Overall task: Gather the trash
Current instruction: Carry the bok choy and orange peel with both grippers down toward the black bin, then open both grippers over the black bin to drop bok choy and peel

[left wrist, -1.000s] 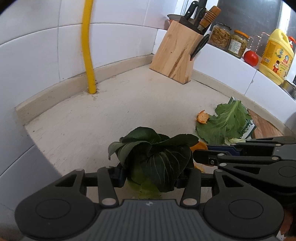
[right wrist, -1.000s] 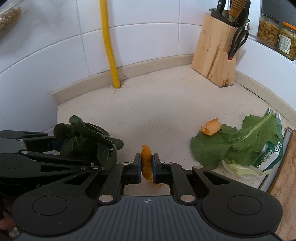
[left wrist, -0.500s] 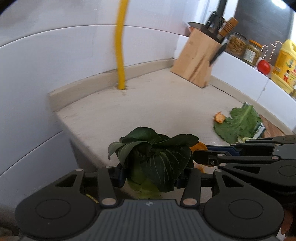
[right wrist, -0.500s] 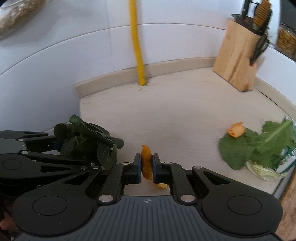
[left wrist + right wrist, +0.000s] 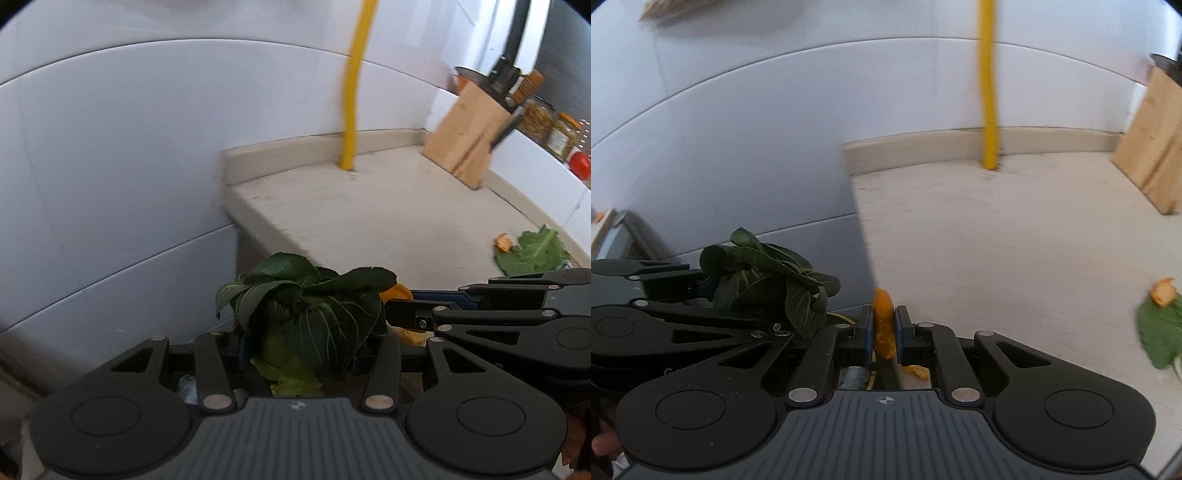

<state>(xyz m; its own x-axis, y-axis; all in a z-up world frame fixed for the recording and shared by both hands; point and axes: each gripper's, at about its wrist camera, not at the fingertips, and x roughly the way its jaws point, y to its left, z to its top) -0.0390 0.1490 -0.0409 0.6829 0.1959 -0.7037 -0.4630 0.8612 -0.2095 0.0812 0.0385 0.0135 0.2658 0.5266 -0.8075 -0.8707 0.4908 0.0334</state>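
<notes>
Left wrist view: dark leafy greens (image 5: 314, 314) clamped in left gripper (image 5: 303, 347), held past counter's left edge. Right gripper (image 5: 884, 330) just beside — jaws pinched on orange peel strip (image 5: 883, 321), at that same edge. More trash on counter (image 5: 369, 210) toward right edge — green leaf (image 5: 532, 251), peel scrap (image 5: 503, 242) touching it. Knife block (image 5: 469, 144) in far corner, yellow pipe (image 5: 352, 85) at back edge.

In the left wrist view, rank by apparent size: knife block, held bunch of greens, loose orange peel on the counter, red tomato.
1. Held bunch of greens, though it is nearest the camera.
2. Knife block.
3. Loose orange peel and red tomato: too alike to rank.
</notes>
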